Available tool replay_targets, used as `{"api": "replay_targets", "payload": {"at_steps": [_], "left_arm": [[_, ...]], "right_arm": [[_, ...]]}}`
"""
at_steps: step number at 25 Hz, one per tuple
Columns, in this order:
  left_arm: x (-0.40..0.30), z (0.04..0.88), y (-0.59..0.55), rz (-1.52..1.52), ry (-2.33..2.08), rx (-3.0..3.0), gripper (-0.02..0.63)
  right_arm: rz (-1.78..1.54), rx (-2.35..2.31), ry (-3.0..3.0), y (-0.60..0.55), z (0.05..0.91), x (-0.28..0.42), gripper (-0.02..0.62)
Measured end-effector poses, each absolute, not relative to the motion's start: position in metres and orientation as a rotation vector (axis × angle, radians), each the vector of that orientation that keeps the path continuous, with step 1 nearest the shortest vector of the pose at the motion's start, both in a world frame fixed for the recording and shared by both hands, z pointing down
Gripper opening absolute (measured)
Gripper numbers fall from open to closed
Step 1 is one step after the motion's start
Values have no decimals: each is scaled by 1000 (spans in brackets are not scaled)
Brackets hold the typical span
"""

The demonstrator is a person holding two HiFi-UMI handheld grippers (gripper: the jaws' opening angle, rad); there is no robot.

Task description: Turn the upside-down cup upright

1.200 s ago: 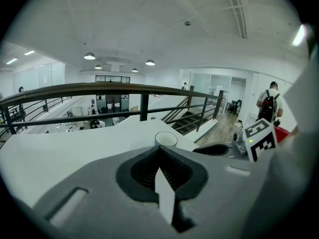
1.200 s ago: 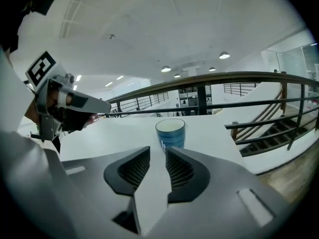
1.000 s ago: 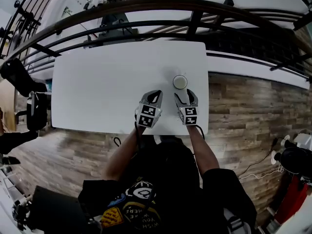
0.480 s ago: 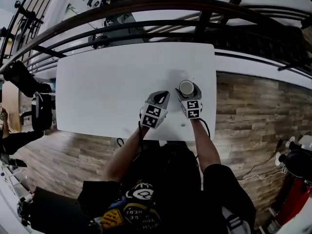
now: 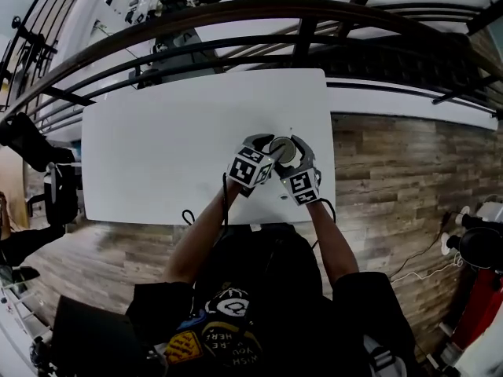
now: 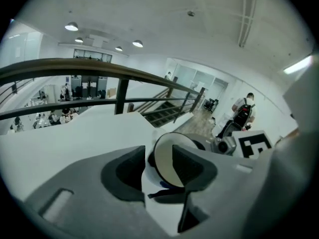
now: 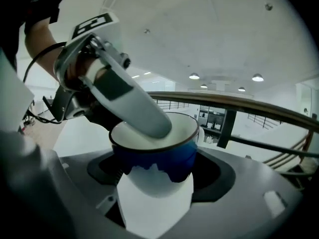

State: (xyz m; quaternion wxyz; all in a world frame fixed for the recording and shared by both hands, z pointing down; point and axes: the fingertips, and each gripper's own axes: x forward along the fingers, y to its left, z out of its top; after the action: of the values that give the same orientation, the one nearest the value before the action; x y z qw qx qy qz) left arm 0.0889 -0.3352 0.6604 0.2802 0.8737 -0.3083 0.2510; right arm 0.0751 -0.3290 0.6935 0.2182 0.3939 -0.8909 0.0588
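Pinched by the right gripper (image 7: 155, 183), the round blue-and-white cup (image 7: 149, 156) could be knocked loose by the left gripper (image 6: 159, 169), its jaws opening astride the rim.

One cup (image 5: 283, 148), white inside with a blue band outside. Two tongs: left tongs (image 5: 269, 151), jaws opening with the cup's rim between them, and right tongs (image 5: 296, 155). Two marker cubes, one on each: left cube (image 5: 249, 168) and right cube (image 5: 303, 185). One white tabletop (image 5: 157, 132). One person, with two bare forearms: left forearm (image 5: 198, 238) and right forearm (image 5: 328, 238). One dark curved railing (image 5: 196, 11) beyond the tabletop, bars under it too crowded to count. Four round ceiling lamps (image 6: 71, 26) in the left gripper view, plus one long strip light (image 6: 298, 63) at the right edge.
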Motion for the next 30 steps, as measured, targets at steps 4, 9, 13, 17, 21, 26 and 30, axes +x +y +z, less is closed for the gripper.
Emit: {"api": "replay_targets", "payload": {"at_steps": [4,9,13,17,21,26,30], "left_arm": [[99,666,-328,831,-807,2319,70],[98,662,-320,733,-755,2230,51],[74,649,-334,520,-832,2146,51],[64,634,-340,419,-859,2150,51],[63,626,-337,351,-856,2163,52],[76,617,-325,320,-792,2248,52],[74,630,-317,416,-763,2348,44]], "right_arm": [[42,1045,-2425,-313,673,82,396],[36,1006,-2480,-298,666,90,397],[634,1146,-2708,-287,656,124,397],[1730,1150,-2868,-295,655,142,397],[2715,913,-2820,-310,648,139,423],[3082,565,-2747,-324,634,113,448],[2891,656,-2876,-330,627,110,382]]}}
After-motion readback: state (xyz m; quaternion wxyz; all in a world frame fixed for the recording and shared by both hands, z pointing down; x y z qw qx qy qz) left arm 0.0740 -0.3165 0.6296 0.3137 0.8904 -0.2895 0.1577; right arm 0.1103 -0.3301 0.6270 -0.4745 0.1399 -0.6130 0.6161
